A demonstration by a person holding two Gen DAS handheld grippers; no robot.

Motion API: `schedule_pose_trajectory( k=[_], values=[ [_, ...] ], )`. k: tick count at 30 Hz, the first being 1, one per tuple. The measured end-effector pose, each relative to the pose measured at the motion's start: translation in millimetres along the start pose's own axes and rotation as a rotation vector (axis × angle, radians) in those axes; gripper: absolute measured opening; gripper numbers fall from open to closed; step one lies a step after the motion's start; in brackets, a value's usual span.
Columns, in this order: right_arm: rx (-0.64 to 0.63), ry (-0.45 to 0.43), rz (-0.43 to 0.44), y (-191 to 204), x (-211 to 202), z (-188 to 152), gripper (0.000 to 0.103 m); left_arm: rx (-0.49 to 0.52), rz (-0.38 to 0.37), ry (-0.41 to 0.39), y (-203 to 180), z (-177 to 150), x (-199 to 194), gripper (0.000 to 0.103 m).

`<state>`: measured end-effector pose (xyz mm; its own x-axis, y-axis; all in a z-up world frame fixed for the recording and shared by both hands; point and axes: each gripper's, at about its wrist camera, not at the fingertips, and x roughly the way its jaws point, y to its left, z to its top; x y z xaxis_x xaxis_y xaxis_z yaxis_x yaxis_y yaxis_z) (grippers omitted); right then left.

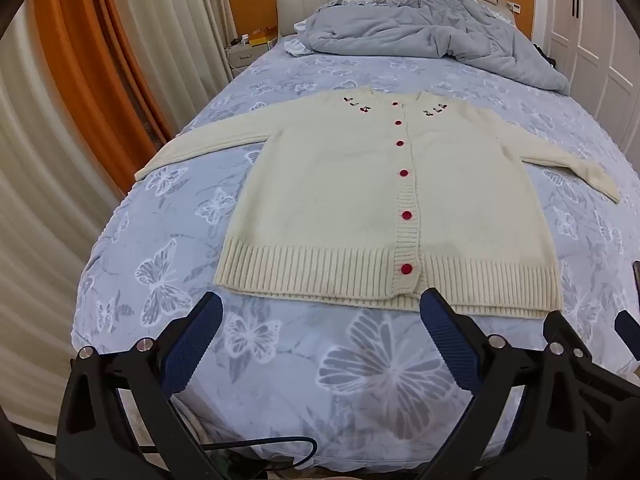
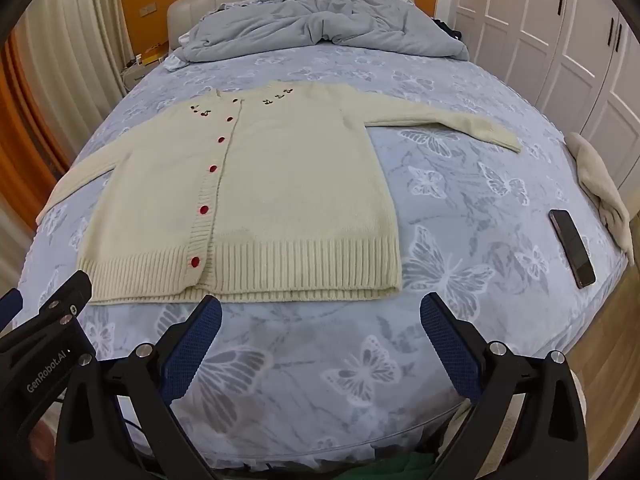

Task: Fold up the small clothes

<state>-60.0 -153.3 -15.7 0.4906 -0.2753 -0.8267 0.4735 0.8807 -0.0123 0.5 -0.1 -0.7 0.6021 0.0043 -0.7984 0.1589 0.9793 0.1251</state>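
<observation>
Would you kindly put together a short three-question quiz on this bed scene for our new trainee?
1. True or false: the cream cardigan lies flat on the bed sheet with both sleeves spread out.
2. How many red buttons show down its front in the left wrist view?
3. What lies nearest the phone? A) grey duvet B) cream cloth C) the cardigan's collar

Key
1. True.
2. Six.
3. B. The cloth lies at the bed's edge beside the phone.

Both the left gripper and right gripper are open, short of the hem.
</observation>
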Motion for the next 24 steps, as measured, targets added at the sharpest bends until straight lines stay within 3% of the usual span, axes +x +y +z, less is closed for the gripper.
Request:
schedule_pose_trajectory(
  k=[24],
  values=[
    [-0.003,0.007,-0.013,8.5,-0.1,-3.7,0.098,-0.006,0.008,-0.021,7.7,-3.4,-0.5,0.096]
  ],
)
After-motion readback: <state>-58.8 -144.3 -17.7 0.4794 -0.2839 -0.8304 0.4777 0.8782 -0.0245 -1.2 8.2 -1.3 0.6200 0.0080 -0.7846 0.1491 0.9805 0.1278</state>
